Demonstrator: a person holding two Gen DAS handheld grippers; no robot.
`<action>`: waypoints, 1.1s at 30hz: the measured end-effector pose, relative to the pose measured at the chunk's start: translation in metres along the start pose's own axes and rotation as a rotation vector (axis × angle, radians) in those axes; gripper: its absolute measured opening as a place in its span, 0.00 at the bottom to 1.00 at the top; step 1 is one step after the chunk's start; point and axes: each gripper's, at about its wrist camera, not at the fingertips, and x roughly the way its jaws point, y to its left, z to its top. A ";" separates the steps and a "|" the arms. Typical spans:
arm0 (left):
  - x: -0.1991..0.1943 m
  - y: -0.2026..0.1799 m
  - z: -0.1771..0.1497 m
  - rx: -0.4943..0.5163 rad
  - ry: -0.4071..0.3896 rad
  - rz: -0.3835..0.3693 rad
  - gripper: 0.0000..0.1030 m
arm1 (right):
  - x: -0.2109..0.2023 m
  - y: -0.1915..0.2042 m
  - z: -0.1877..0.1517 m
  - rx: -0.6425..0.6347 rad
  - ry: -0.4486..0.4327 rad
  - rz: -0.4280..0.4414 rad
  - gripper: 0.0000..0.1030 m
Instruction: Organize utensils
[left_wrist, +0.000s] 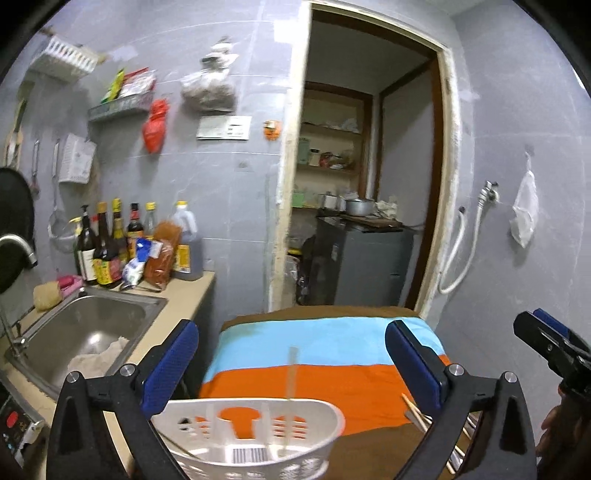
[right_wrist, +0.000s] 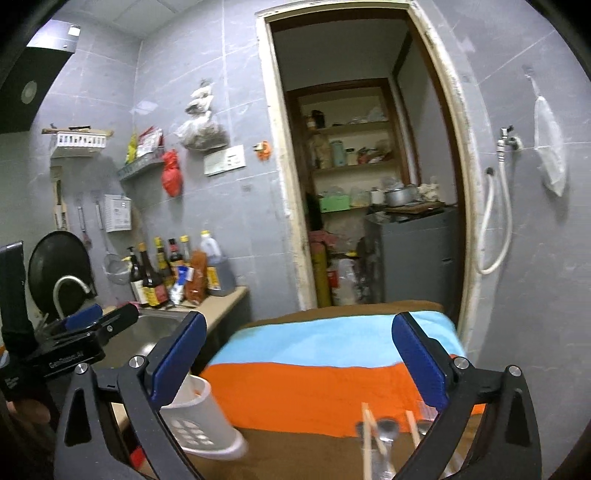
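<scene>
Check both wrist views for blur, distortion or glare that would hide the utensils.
Left wrist: fisheye bends the door frame; the white plastic utensil basket is fairly sharp, though a thin stick in it is smeared. Right wrist: the wooden chopsticks and metal spoons at the bottom edge are motion-blurred. No harsh glare in either.

On your left a steel sink sits in the beige worktop, with a curved tap at its left edge. Along the worktop's back edge you have a row of sauce bottles and a large oil jug (labels too blurred to read). A red bag and a clear bag hang on the grey tiled wall. Through the doorway you see shelves and a metal pot on a grey cabinet. A white hose droops from the wall tap. Ahead lies a blue, orange and brown striped cloth.
</scene>
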 end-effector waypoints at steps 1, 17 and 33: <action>0.000 -0.010 -0.002 0.012 0.002 -0.009 0.99 | -0.001 -0.007 0.001 0.000 0.002 -0.009 0.97; 0.043 -0.126 -0.051 0.062 0.172 -0.102 0.99 | 0.009 -0.146 -0.006 0.039 0.111 -0.100 0.97; 0.134 -0.147 -0.112 0.009 0.453 -0.153 0.71 | 0.112 -0.215 -0.079 0.103 0.381 0.020 0.85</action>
